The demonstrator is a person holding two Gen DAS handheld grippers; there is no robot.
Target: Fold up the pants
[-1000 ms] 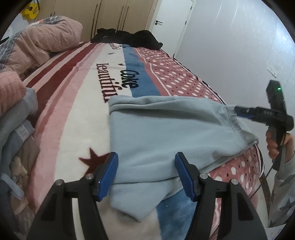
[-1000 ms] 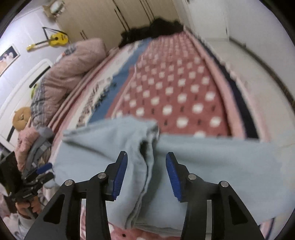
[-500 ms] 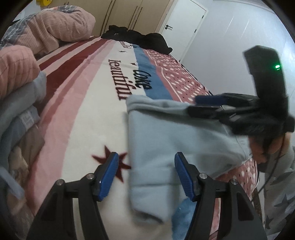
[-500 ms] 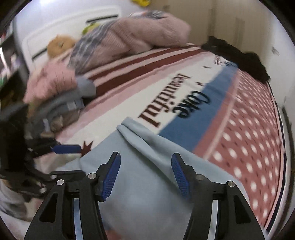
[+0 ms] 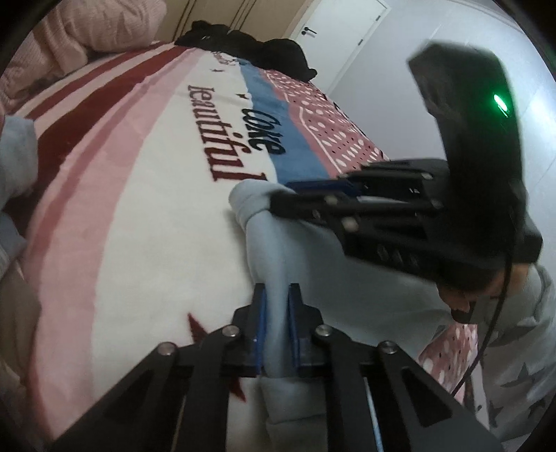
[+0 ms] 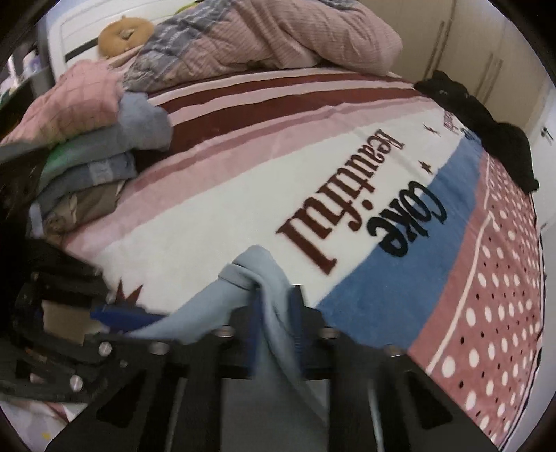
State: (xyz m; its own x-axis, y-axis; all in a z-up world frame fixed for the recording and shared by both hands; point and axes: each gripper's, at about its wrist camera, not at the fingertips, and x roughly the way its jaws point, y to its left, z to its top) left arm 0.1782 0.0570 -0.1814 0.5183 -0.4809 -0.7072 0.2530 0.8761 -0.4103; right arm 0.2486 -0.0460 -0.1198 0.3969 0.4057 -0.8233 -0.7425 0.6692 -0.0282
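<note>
Light blue pants (image 5: 361, 295) lie folded on the bed's patterned blanket (image 5: 156, 208). My left gripper (image 5: 277, 295) is closing its jaws, and its blue pads press on the near left edge of the pants. My right gripper (image 5: 288, 196) reaches in from the right and pinches the far left corner of the same edge. In the right wrist view the right gripper (image 6: 276, 299) is closing too, with a bunched fold of the pants (image 6: 253, 267) pinched between its pads. The left gripper (image 6: 114, 327) shows at the lower left, on the same cloth.
A stack of folded clothes (image 6: 87, 156) sits at the left of the bed, with a pink quilt (image 6: 278, 38) behind it. Dark clothes (image 6: 486, 132) lie at the far end. A person's hand and star-print sleeve (image 5: 514, 330) are at the right. A white door (image 5: 340, 31) stands beyond.
Both grippers went from open to pinching the left edge of the pants. The right gripper swung across from the waistband side to the far left corner, close to the left gripper.
</note>
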